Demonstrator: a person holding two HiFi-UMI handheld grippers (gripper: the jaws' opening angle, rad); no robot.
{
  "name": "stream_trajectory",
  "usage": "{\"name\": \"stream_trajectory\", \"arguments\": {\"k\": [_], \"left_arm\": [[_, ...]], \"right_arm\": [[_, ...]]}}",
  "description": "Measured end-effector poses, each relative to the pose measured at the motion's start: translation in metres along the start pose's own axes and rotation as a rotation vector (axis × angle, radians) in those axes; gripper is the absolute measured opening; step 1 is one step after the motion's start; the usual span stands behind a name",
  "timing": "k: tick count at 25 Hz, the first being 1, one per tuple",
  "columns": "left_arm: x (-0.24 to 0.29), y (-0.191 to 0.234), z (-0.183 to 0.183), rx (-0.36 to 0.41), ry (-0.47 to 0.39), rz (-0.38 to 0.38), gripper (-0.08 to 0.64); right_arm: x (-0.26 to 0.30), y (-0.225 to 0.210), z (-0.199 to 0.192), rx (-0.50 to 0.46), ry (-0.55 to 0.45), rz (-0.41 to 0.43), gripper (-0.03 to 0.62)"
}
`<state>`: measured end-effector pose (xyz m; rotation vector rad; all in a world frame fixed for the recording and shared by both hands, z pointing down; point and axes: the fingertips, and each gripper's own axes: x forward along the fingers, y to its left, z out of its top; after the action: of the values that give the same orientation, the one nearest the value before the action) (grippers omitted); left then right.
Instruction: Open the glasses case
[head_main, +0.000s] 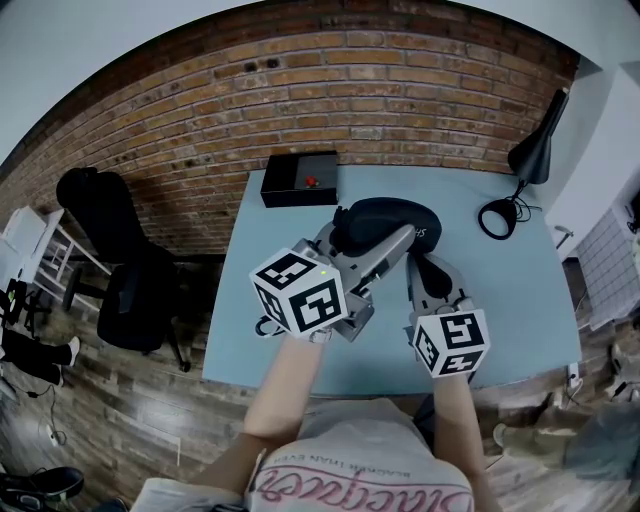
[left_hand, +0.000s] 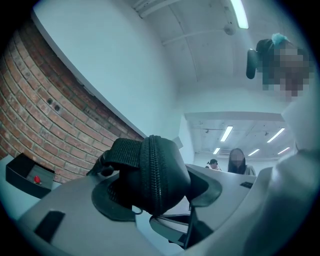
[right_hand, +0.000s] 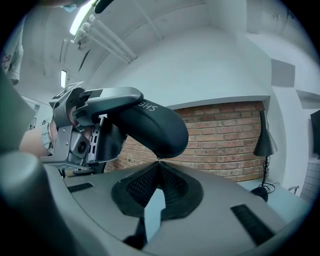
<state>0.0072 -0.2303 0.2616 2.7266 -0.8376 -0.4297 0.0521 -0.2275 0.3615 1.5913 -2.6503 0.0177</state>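
over the table, left gripper jaws clamp the glasses case; right gripper jaws shut, grip unclear.

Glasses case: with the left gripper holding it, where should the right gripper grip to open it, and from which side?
Probably the zip pull, from below. The glasses case is a smooth rounded shell with a zip round its edge, and the left gripper clamps its sides. The right gripper is shut at its lower edge; whether a pull is pinched is too small to tell.
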Motion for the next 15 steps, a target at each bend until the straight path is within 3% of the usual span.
{"name": "stream_trajectory", "arguments": {"k": [15], "left_arm": [[-0.0060,0.0077,-0.0056,-0.068,0.009,-0.003,0.268]], "right_arm": [[-0.0047,-0.0061,-0.0057,-0.014,0.022,0.003,0.017]]}}
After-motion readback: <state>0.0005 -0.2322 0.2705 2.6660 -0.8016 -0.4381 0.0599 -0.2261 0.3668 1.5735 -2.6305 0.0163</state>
